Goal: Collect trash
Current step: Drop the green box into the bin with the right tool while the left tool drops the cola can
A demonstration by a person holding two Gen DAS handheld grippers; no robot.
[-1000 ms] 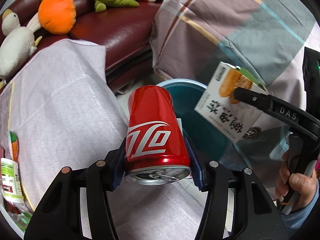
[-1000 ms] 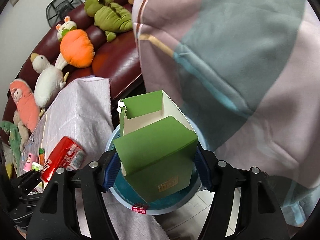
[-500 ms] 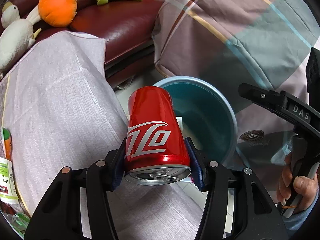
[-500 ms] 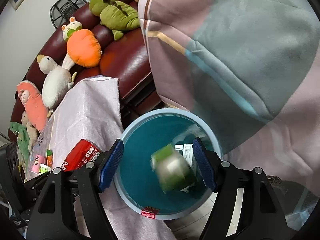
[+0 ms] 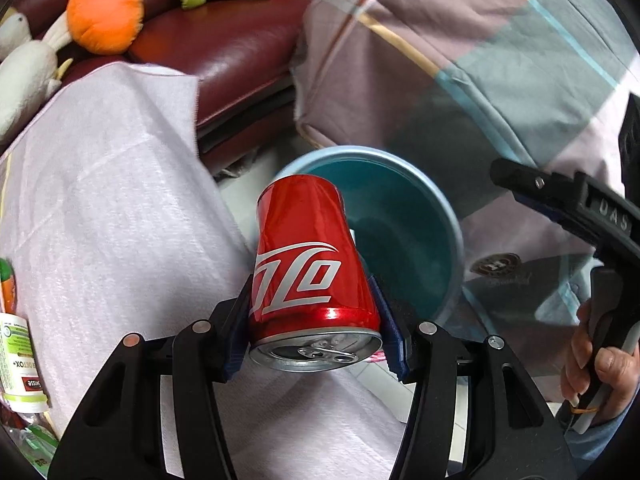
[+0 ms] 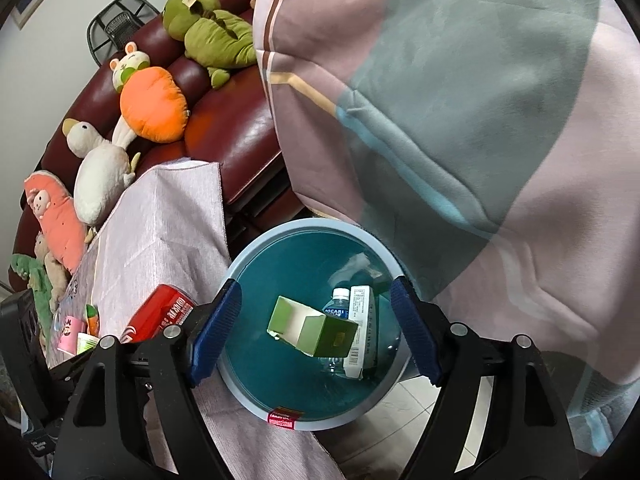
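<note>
My left gripper [image 5: 316, 320] is shut on a red soda can [image 5: 310, 264], top end toward the camera, held over the table edge beside the teal bin [image 5: 448, 216]. The can [image 6: 160, 314] shows at lower left in the right wrist view. My right gripper [image 6: 316, 332] hangs over the bin [image 6: 256, 400]; its jaws are opening with nothing pressed between the pads. The green carton [image 6: 312, 326] lies inside the bin, next to a plastic bottle [image 6: 339, 300] and a white box [image 6: 362, 328]. In the left wrist view the right gripper [image 5: 560, 200] is at right, held by a hand [image 5: 600, 364].
A pale cloth covers the table [image 5: 100, 220], with a bottle [image 5: 18, 360] and other packets at its left edge. A dark red sofa [image 5: 240, 44] with plush toys [image 6: 152, 104] stands behind. A striped blanket [image 6: 460, 120] hangs close to the bin's far side.
The right gripper let go of the green carton, which fell into the bin; its jaws have spread wider. The left gripper keeps the can and has hardly moved.
</note>
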